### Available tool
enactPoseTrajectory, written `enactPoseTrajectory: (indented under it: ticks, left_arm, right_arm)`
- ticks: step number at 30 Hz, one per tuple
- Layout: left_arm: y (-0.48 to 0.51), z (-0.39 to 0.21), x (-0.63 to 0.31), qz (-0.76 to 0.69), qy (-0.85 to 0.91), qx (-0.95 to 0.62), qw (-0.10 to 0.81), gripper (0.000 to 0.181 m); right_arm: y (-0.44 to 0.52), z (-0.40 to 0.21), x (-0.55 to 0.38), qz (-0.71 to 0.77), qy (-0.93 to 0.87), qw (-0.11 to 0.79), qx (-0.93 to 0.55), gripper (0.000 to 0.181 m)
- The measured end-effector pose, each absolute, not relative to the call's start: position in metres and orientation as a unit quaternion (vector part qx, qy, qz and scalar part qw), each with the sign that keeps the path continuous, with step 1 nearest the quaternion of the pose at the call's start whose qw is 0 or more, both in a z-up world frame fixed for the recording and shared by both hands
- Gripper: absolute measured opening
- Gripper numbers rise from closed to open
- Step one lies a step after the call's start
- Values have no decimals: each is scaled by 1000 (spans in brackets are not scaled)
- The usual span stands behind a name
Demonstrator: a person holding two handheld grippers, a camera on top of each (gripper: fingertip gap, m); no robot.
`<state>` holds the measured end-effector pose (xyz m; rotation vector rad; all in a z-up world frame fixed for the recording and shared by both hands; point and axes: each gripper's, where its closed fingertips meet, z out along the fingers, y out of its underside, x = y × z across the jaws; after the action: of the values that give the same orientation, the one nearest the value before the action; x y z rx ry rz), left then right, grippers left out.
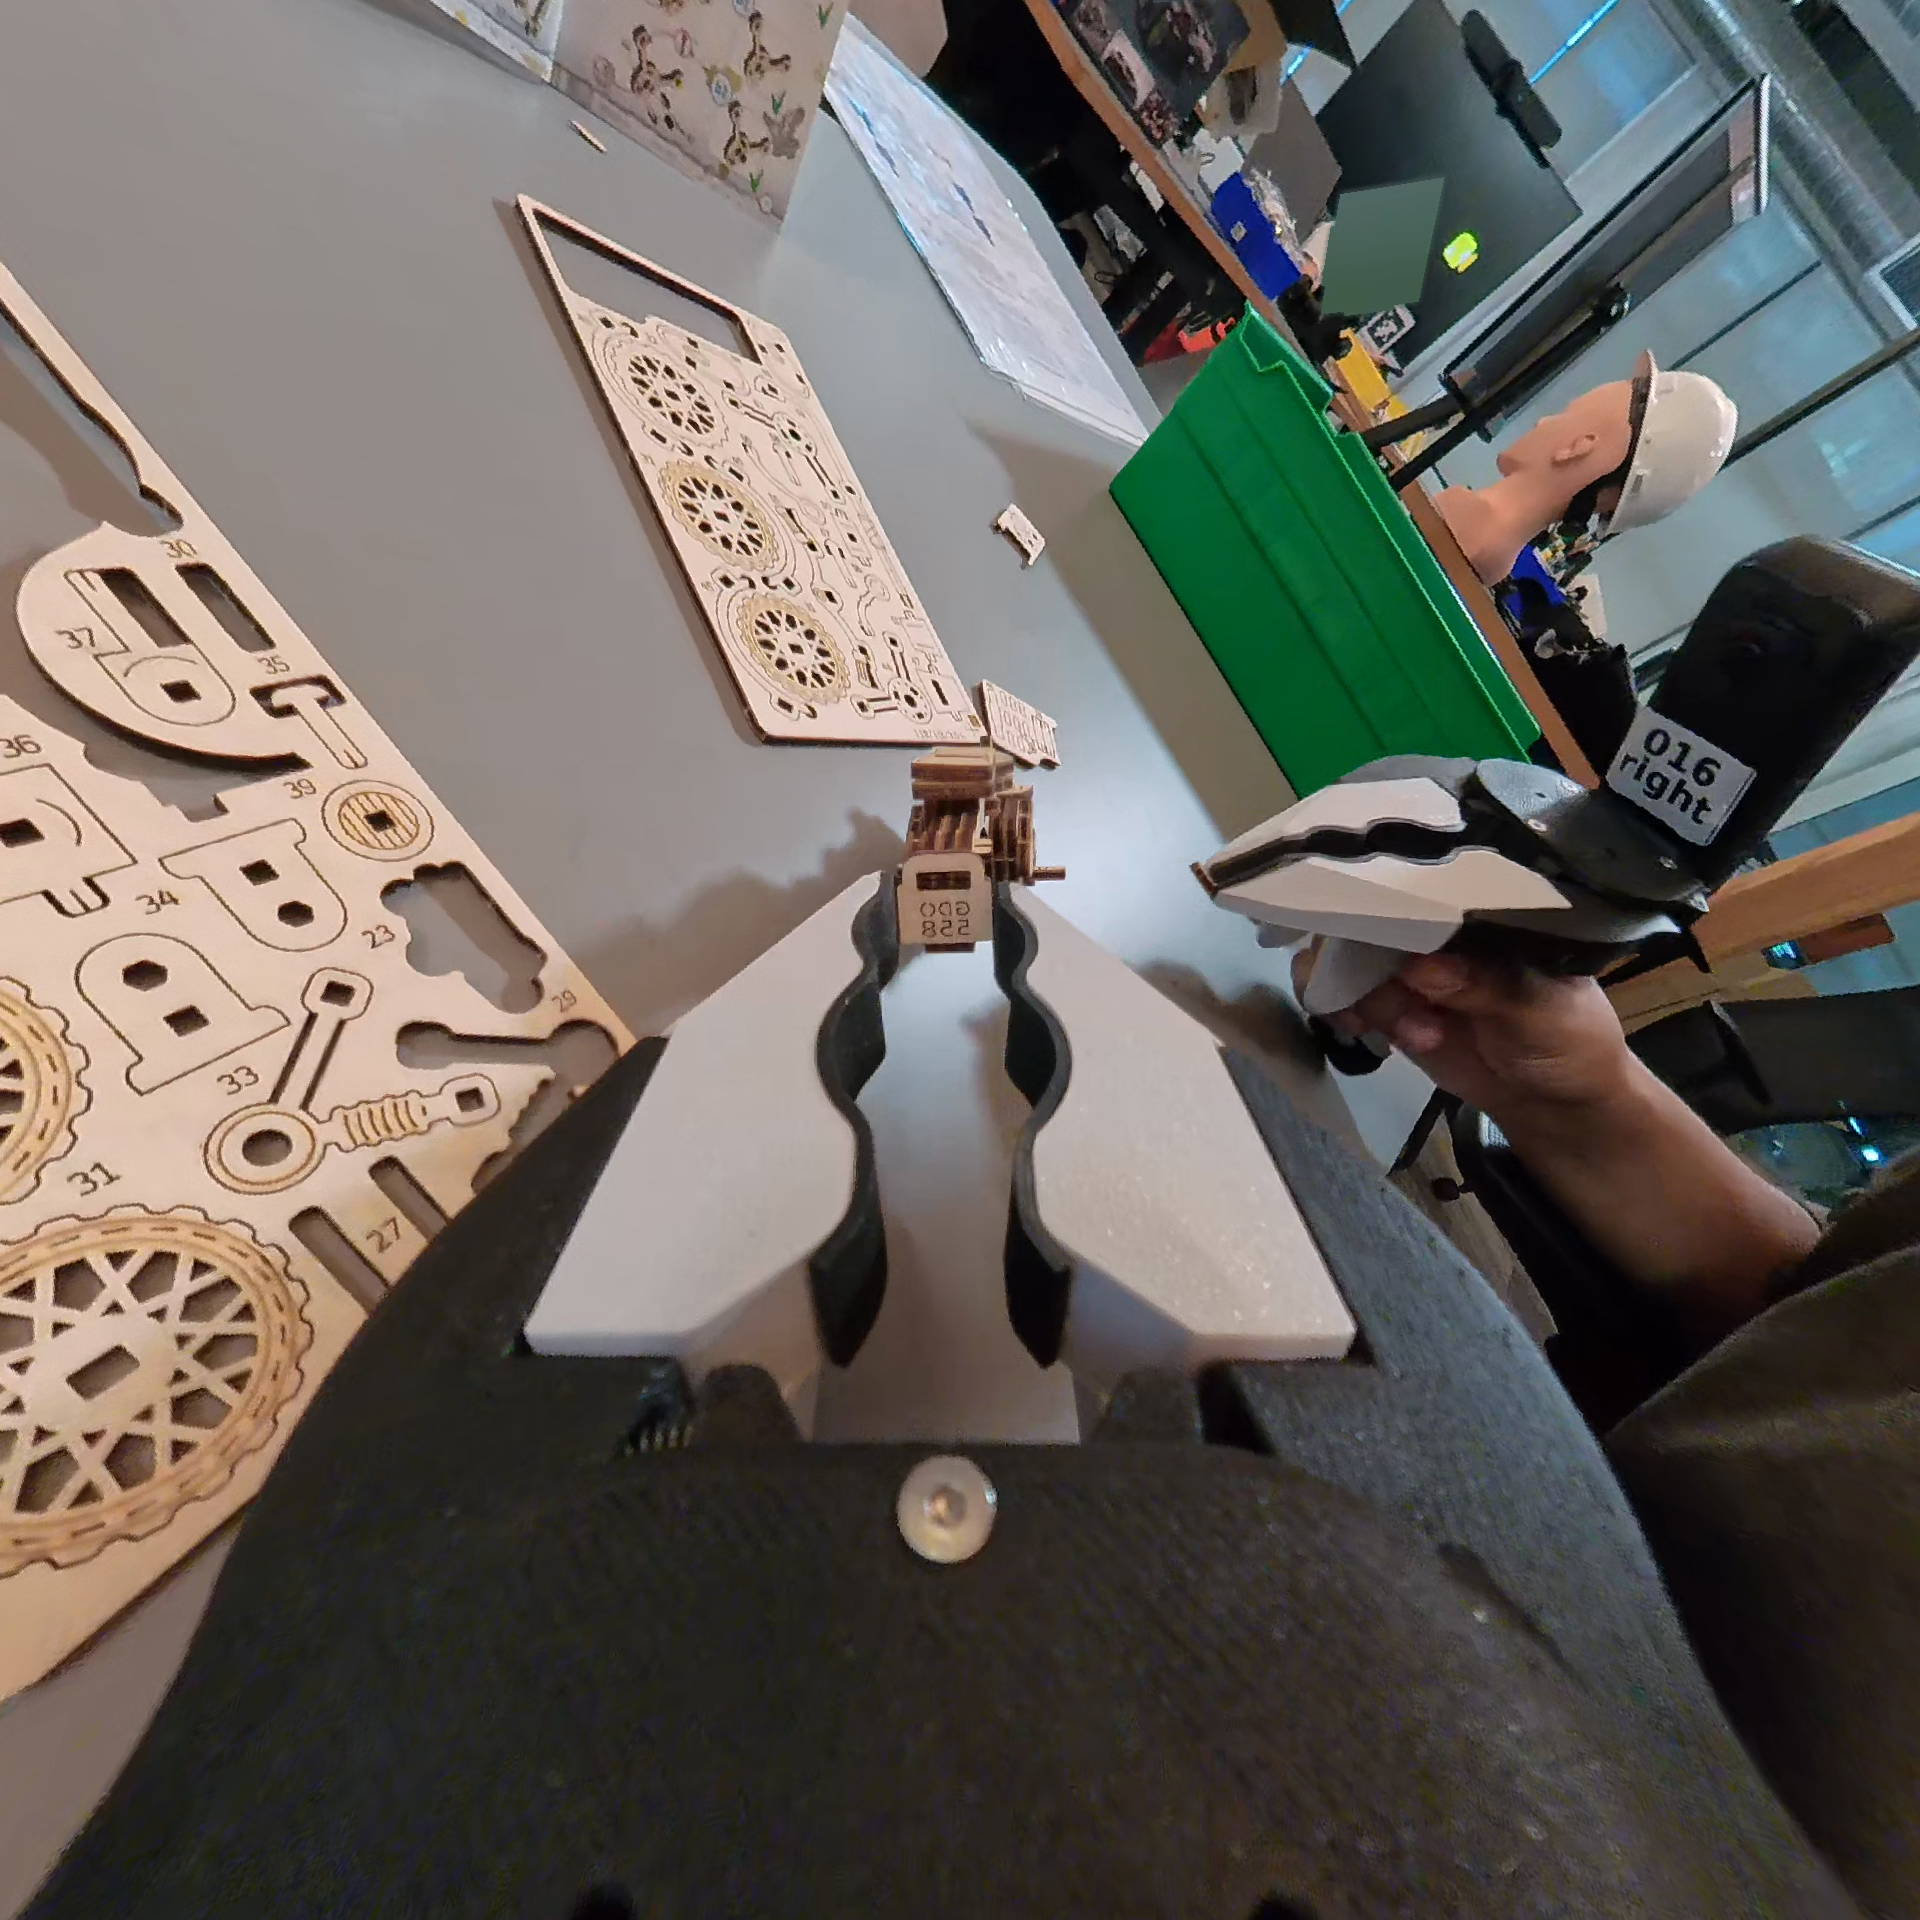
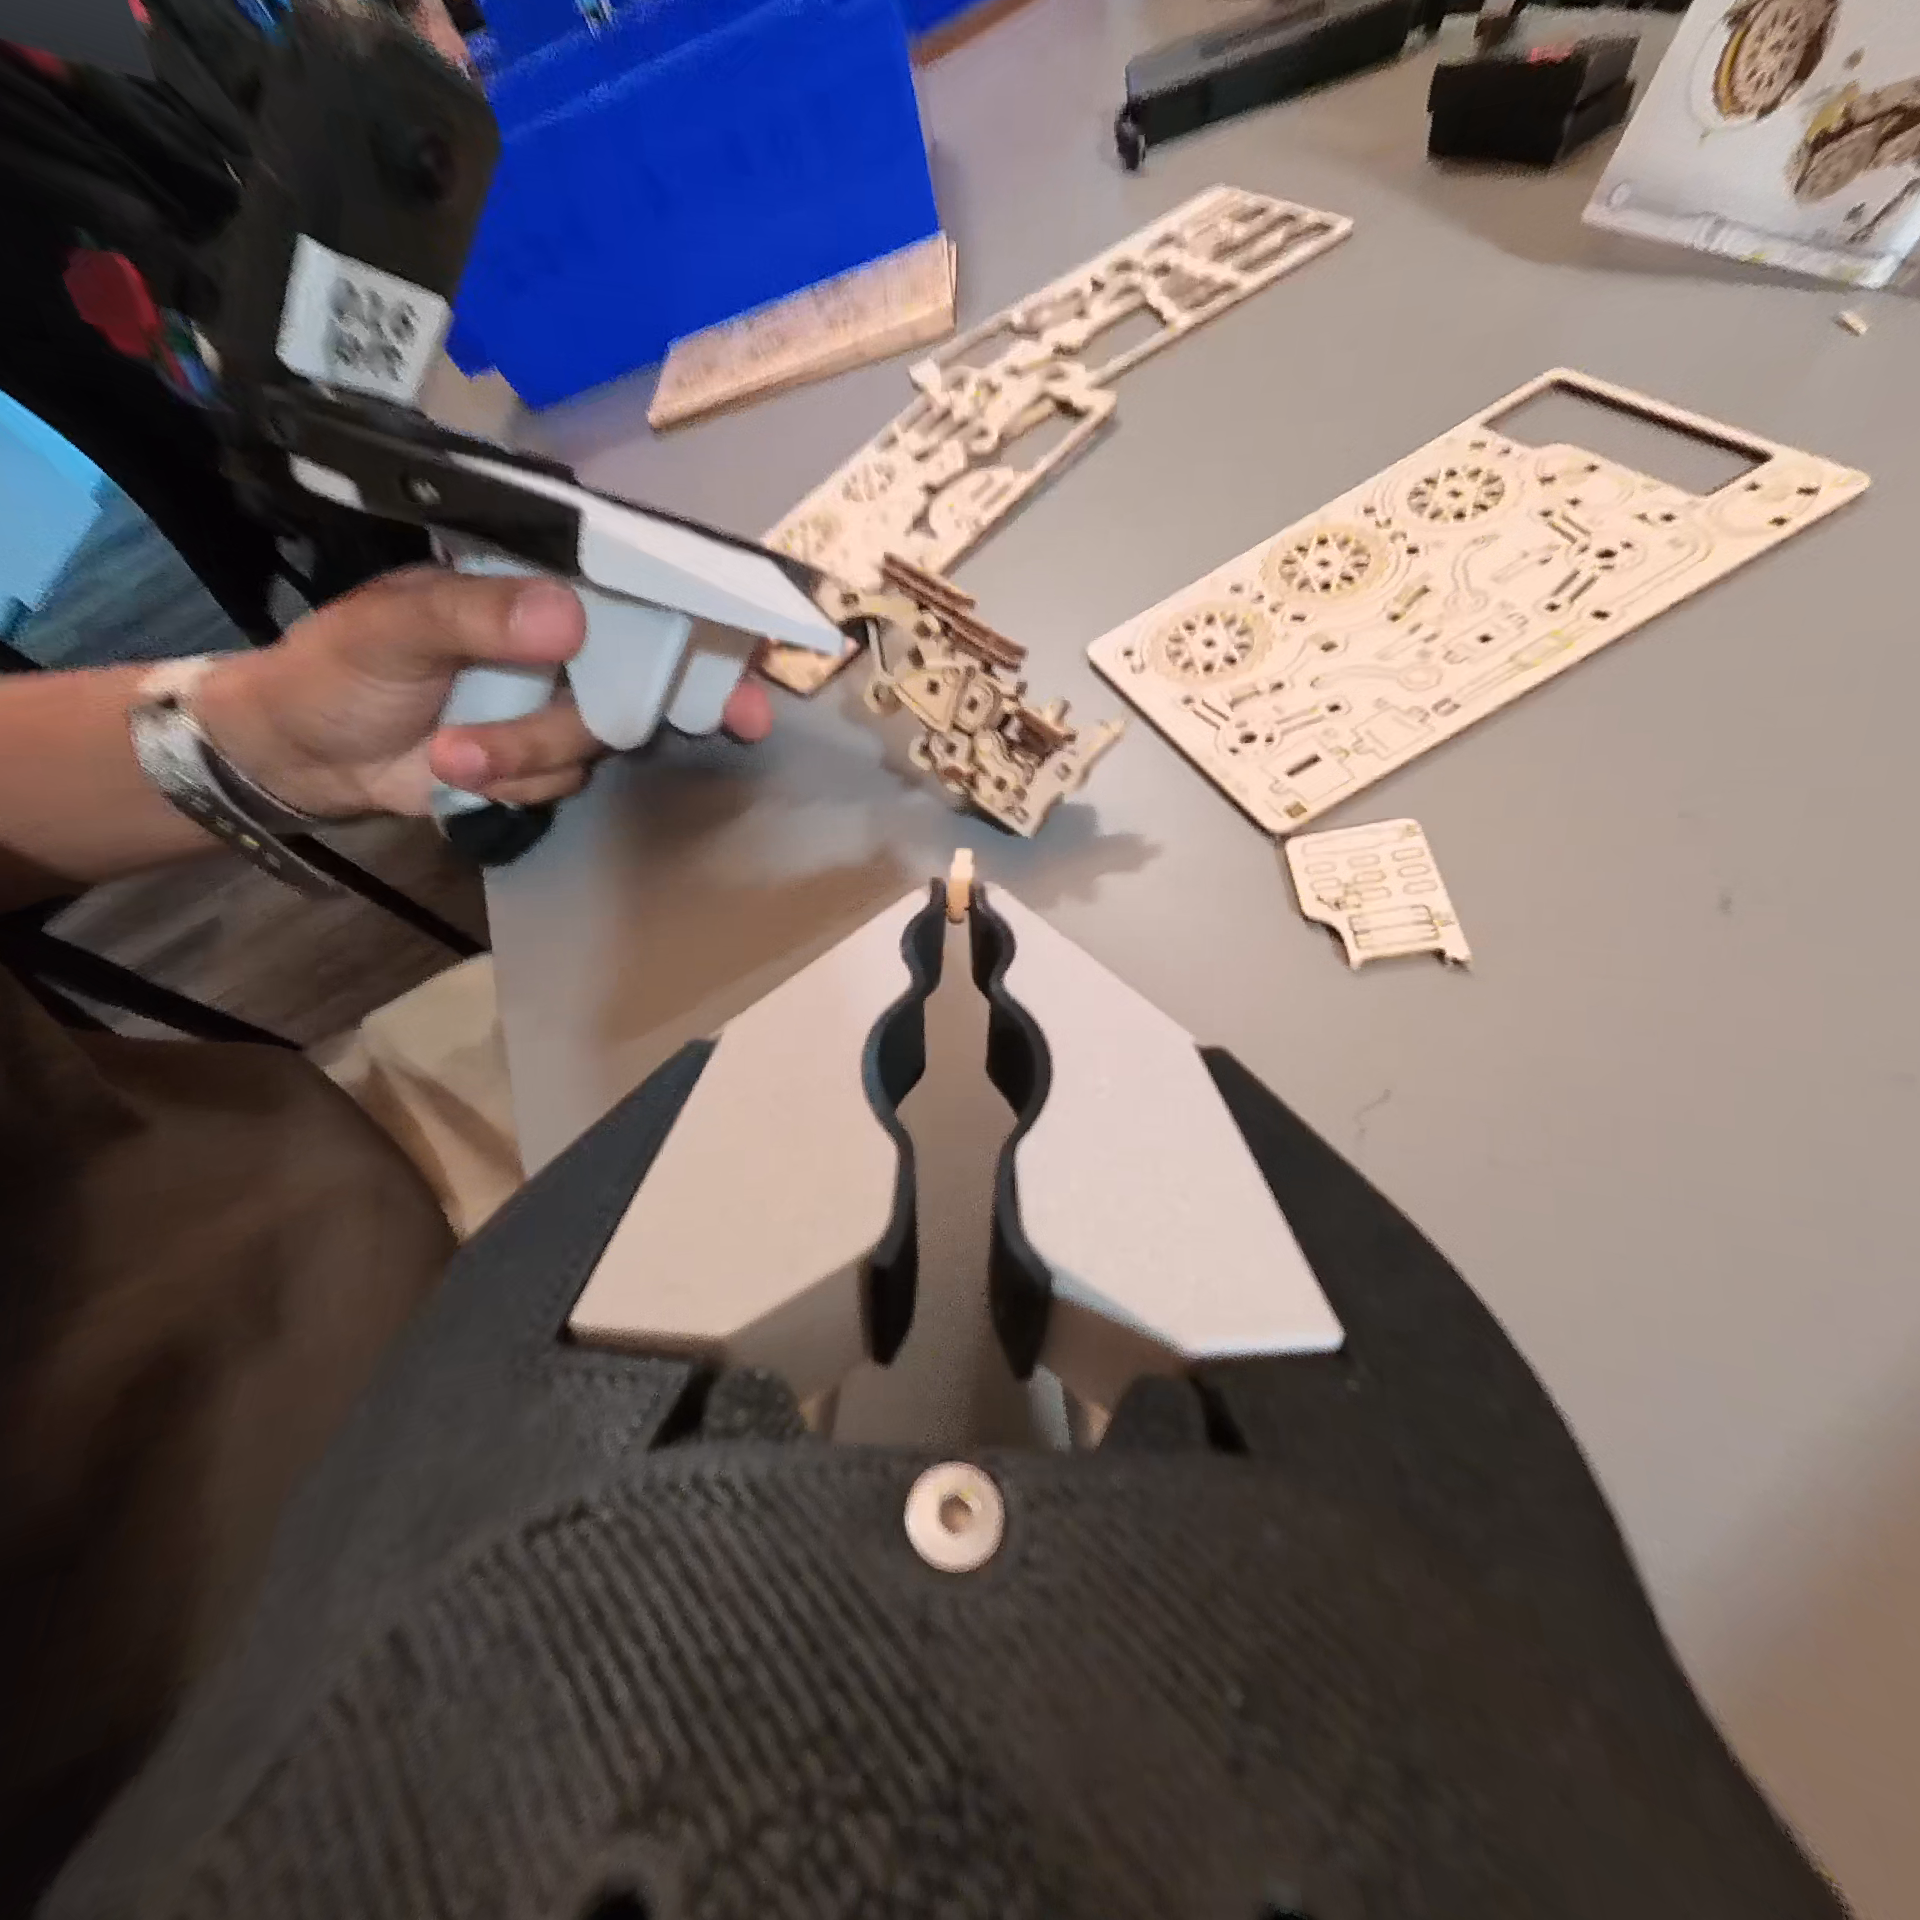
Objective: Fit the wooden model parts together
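My left gripper (image 1: pixel 943 914) is shut on the wooden model (image 1: pixel 961 842), a small half-built assembly of laser-cut plywood, and holds it above the grey table. In the right wrist view the same model (image 2: pixel 966 696) hangs from the left gripper (image 2: pixel 831 649) at the upper left. My right gripper (image 2: pixel 961 902) is shut on a tiny pale wooden peg (image 2: pixel 962 871), held just below and in front of the model without touching it. In the left wrist view the right gripper (image 1: pixel 1210 878) shows at the right, tips closed, beside the model.
Plywood part sheets lie on the table (image 1: pixel 416 416): one at left (image 1: pixel 208 935), one behind the model (image 1: pixel 748 520) (image 2: pixel 1475 582), another farther back (image 2: pixel 1039 364). A small cut-out panel (image 2: pixel 1377 894) lies at the right. A green bin (image 1: pixel 1309 582) and a blue bin (image 2: pixel 707 177) stand at the edges. The grippers' ends are close to 10 cm from one another.
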<state>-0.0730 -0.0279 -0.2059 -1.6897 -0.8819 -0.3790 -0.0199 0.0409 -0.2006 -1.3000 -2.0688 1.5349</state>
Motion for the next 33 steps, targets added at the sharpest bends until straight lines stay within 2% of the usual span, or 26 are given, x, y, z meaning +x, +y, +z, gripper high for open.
enactPoseTrajectory:
  ticks: [6,9,15,21,25,29,33]
  left_arm:
    - [-21,-201,-82,-155,-372,-710,578,15]
    - [-19,-200,-80,-157,-365,-711,580,14]
    - [-16,-202,-77,-162,-358,-720,572,15]
    - [-4,-205,-69,-167,-341,-737,559,15]
    - [2,-208,-64,-175,-336,-744,550,15]
    - [5,-209,-62,-178,-332,-750,544,15]
    - [5,-209,-62,-180,-334,-749,543,15]
  right_arm:
    - [49,-146,-28,690,-546,40,-474,2]
    - [63,-141,-31,704,-505,27,-498,2]
    - [56,-189,-8,537,-670,122,-498,2]
    - [71,-232,2,390,-757,192,-489,2]
    - [67,-241,7,373,-770,187,-482,2]
    - [73,-241,10,356,-776,208,-478,17]
    - [74,-237,14,366,-764,214,-486,16]
